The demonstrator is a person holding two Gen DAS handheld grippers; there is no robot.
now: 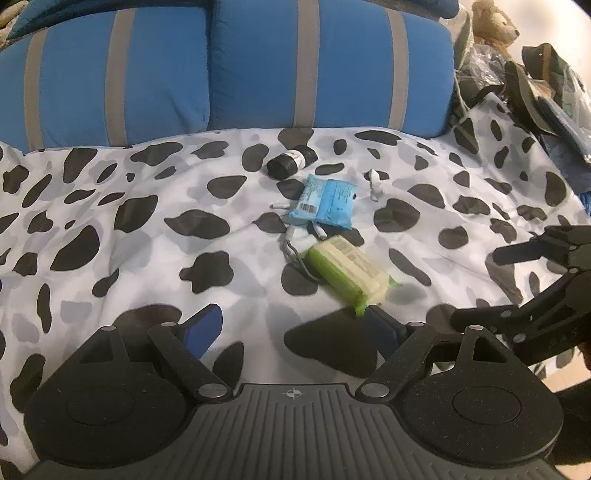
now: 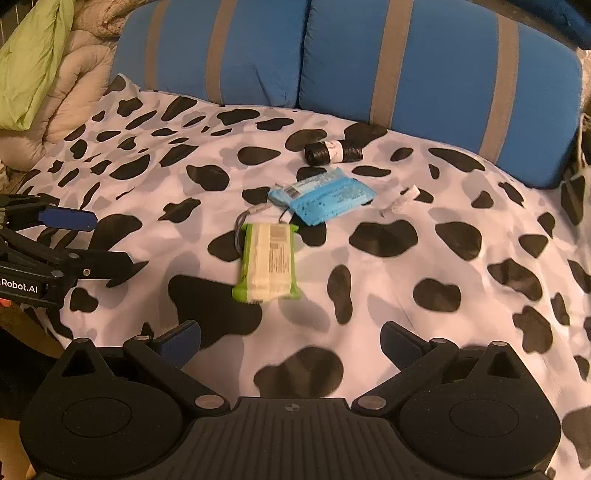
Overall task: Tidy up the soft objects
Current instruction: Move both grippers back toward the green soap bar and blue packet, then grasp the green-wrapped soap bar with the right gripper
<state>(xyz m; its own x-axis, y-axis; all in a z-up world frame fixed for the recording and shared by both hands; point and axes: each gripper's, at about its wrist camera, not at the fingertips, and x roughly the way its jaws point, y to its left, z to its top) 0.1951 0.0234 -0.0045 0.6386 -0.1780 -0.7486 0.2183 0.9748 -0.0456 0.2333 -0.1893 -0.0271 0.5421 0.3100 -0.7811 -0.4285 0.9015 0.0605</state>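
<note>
A green tissue pack [image 1: 349, 273] [image 2: 267, 263] lies flat on the cow-print bedspread [image 1: 129, 240] [image 2: 461, 295]. A blue tissue pack [image 1: 325, 201] [image 2: 321, 199] lies just behind it, with a thin white cable under both. A black roll with a white label [image 1: 291, 160] [image 2: 334, 151] lies further back. A small white item [image 1: 375, 182] [image 2: 404, 197] lies to the right. My left gripper [image 1: 295, 328] [image 2: 107, 245] is open and empty, its right fingertip close to the green pack's near end. My right gripper [image 2: 290, 341] [image 1: 476, 284] is open and empty in front of the green pack.
Two blue cushions with grey stripes [image 1: 321, 62] [image 2: 424, 62] stand along the back of the bed. A plush bear [image 1: 493, 24] and dark clutter [image 1: 546, 85] sit at the far right. A beige quilt [image 2: 66, 103] and green cloth [image 2: 33, 62] lie at the far left.
</note>
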